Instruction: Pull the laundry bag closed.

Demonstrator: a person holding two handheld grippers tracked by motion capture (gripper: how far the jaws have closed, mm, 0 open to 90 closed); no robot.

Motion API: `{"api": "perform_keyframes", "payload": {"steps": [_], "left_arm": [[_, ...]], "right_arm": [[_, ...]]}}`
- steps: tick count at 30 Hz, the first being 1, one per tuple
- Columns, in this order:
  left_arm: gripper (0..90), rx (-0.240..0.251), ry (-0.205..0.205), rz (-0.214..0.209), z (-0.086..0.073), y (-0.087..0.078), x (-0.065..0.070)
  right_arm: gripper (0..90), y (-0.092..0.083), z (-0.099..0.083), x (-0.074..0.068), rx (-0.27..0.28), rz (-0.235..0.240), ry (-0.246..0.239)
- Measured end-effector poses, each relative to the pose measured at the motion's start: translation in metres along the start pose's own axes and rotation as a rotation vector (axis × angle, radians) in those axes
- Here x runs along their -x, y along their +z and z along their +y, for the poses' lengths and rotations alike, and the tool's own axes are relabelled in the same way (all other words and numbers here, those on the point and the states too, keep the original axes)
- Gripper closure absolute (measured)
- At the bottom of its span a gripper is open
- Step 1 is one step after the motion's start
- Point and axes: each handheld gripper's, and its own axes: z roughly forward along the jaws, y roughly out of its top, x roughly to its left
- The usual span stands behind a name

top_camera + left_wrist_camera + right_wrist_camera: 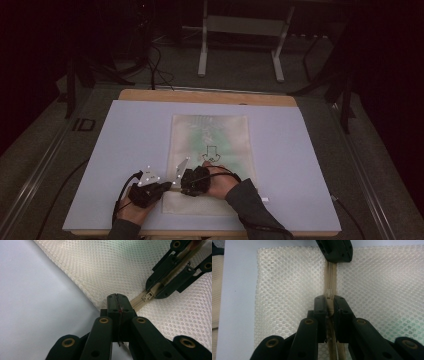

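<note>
Currently pinching the zipper pull (329, 295) of a mesh laundry bag (210, 150) with the right gripper (329, 306), jaws closed narrow on the small tab at the middle of the right gripper view. Clamping the bag's end of the zipper tape (137, 303) with the left gripper (116, 302), jaws pressed together on the fabric edge at the centre of the left gripper view. Lying flat at the middle of the high view, on a pale lavender table mat (125, 150), the bag reaching towards the lower centre of the frame, where both grippers are meeting.

Probably handling as something very light, limp and floppy: honeycomb netting, cream-white, thin enough to let a green tint through in the upper part. Likely bunching and sliding on the smooth mat unless anchored, hence holding one end while working the slider. Best grasping by the beige woven tape or the stiff little pull, not by the open mesh, which would stretch and snag. Judging the slider to be small, hard plastic, easy to slip out of flat black pads.
</note>
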Motion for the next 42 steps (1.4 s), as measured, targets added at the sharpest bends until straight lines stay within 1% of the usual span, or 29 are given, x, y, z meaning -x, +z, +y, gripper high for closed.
{"api": "perform_keyframes", "payload": {"steps": [11,20,42], "left_arm": [[89.5,0.001,-0.001,-0.002,0.000,0.000,0.000],[89.5,0.001,-0.001,-0.002,0.000,0.000,0.000],[89.6,0.000,-0.001,0.000,0.000,0.000,0.000]], "right_arm": [[82.2,-0.003,-0.002,0.000,-0.022,0.003,-0.003],[82.2,-0.004,-0.003,0.001,-0.029,0.007,-0.007],[82.2,-0.011,-0.007,0.003,-0.075,0.013,-0.015]]}}
